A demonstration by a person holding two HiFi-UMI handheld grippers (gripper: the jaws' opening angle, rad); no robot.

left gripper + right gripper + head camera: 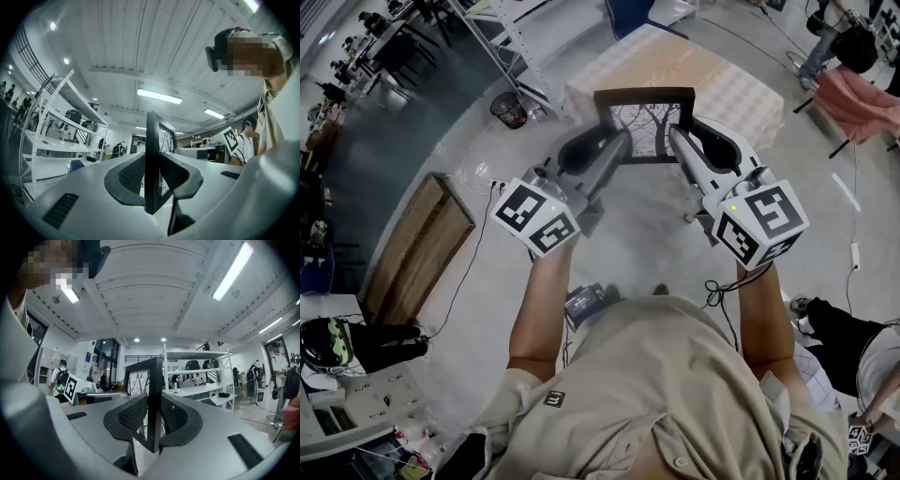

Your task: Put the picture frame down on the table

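– Picture frame [643, 127], where is it?
– In the air, held between the two grippers, with its print of bare branches facing the person. The left gripper [611, 155] has its pads [129, 176] pressed on the frame's left side bar. The right gripper [682, 150] clamps its pads [176, 418] on the right side bar. In each gripper view the bar stands edge-on between the fingers.
– And the surface, the room?
– The table [727, 89], under a pale checked cloth, lies just beyond the fingertips. Below the fingers is grey concrete floor [647, 239]. A wooden panel [412, 248] lies well out to the left of the left fingers. A black waste bin [508, 110] and a white shelving rack [511, 42] stand beyond them on that side. A pink cloth [862, 98] hangs far to the right of the right fingers.
– Anything unclear?
– The frame covers the table's near edge, so I cannot tell whether it hangs over the cloth or short of it. Its lower corners sit behind the jaws. The table's far end is cut off. A dark strut [177, 220] under the left pads could belong to the frame or to the gripper.
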